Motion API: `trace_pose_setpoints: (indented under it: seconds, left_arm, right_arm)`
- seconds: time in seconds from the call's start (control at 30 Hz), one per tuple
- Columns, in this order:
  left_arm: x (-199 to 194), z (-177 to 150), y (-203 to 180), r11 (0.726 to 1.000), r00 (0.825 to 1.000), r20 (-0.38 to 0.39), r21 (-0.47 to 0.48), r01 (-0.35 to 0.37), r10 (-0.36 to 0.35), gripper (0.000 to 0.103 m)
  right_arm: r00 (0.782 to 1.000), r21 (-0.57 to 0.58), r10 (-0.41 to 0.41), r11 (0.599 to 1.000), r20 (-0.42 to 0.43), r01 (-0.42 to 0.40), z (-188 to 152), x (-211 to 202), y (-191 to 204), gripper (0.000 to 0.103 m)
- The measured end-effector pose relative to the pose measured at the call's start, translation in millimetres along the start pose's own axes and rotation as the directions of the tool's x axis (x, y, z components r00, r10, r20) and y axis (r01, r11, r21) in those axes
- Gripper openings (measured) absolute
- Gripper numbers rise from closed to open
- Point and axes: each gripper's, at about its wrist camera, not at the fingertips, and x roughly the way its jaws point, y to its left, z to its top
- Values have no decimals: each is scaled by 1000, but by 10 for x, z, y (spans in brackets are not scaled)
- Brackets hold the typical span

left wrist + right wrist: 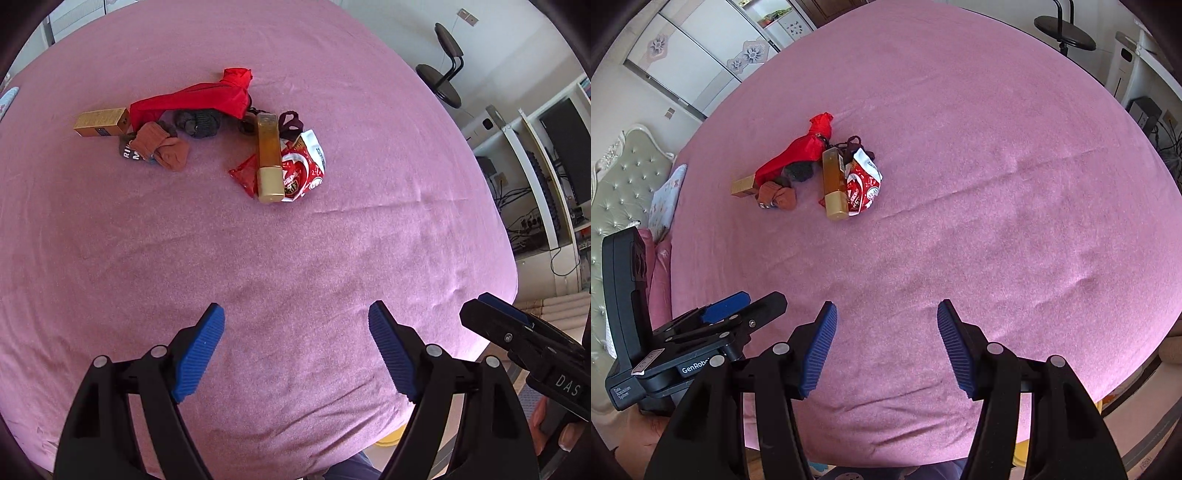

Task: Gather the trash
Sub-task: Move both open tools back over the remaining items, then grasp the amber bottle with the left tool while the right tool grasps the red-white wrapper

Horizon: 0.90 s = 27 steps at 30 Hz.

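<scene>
A crumpled red-and-white snack wrapper (303,170) lies on the pink bed (295,258), partly under an amber bottle with a gold cap (269,158). A gold box (100,122) lies to the left. In the right wrist view the wrapper (864,184), the bottle (834,184) and the box (742,185) show in the same cluster. My left gripper (296,321) is open and empty, well short of the pile. My right gripper (886,321) is open and empty, also near the bed's front edge.
A folded red umbrella (207,98), brown socks (162,146), a dark glove (197,123) and a dark strap (290,123) lie in the pile. A chair (445,66) and shelves (546,155) stand right of the bed. A padded headboard (624,184) and pillow (666,199) are at left.
</scene>
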Motion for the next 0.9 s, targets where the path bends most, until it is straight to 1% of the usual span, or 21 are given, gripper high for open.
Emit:
trace_pose_setpoints:
  seconds: [0.13,0.27,0.4,0.47,0.53,0.6,0.73,0.83,0.9]
  left_arm:
    - [91,277,32,998,1000,2,-56,-14,14,80]
    - [242,538,28,995,999,-6,-91,-35,35,81]
    - [491,767,65,990,998,-30,-132,-55,52,81]
    - [647,860,77,987,997,-45,-146,-68,62,81]
    - [812,958,98,984,994,-68,-156,-90,80,81]
    - [952,1042,117,981,993,-84,-171,-96,83,81]
    - [1207,1169,154,976,988,-107,-173,-131,114,81]
    - [1388,1240,202,971,985,-129,-191,-141,117,81]
    - [1487,1273,227,970,982,-140,-193,-149,123,78]
  right_arm:
    - [1000,-24,26,999,-16,-27,319,173,1,56]
    - [998,-30,47,998,-45,-49,599,371,-45,56]
    - [995,-51,54,997,-86,-59,830,634,-97,56]
    - [994,-67,51,996,-100,-58,925,770,-114,54]
    - [992,-75,48,996,-118,-57,1001,909,-151,53]
    - [989,-74,54,995,-137,-65,1071,1048,-194,52]
    - [985,-70,63,995,-164,-75,1161,1268,-278,52]
    - [981,-66,65,995,-181,-78,1208,1390,-329,51]
    - [979,-66,67,995,-190,-81,1228,1455,-351,50]
